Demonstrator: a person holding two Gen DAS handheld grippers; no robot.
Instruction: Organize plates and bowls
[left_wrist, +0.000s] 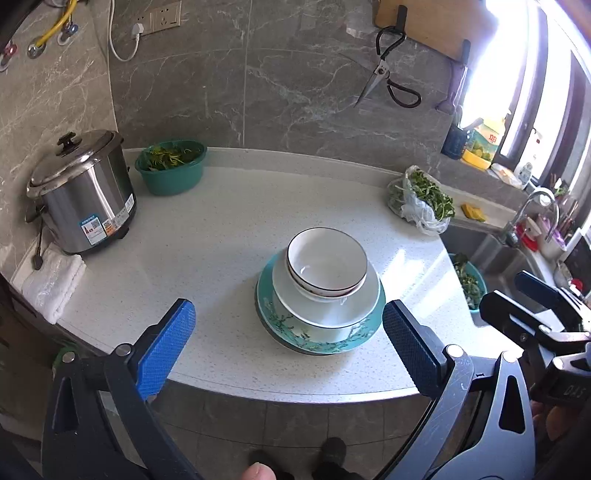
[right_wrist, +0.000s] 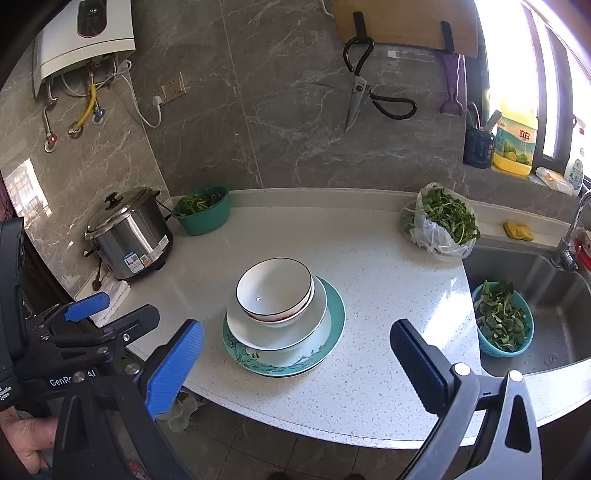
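One stack stands mid-counter: a teal flowered plate (left_wrist: 284, 326) (right_wrist: 338, 306) at the bottom, a white deep plate (left_wrist: 332, 310) (right_wrist: 258, 336) on it, and two nested dark-rimmed white bowls (left_wrist: 327, 258) (right_wrist: 273, 284) on top. My left gripper (left_wrist: 289, 308) hovers at the counter's front edge, open, its blue pads wide either side of the stack and touching nothing. My right gripper (right_wrist: 295, 332) is likewise open and empty, just short of the stack. Each shows in the other's view: right gripper (left_wrist: 524, 297) to the right, left gripper (right_wrist: 114, 310) to the left.
A steel rice cooker (left_wrist: 85, 199) and folded white cloth (left_wrist: 51, 280) sit at the left, a green basin of greens (left_wrist: 170, 166) behind. A bag of greens (right_wrist: 439, 221) lies at the right, beside a sink (right_wrist: 546, 280) holding a teal colander (right_wrist: 502, 321). Scissors (right_wrist: 358, 88) hang on the wall.
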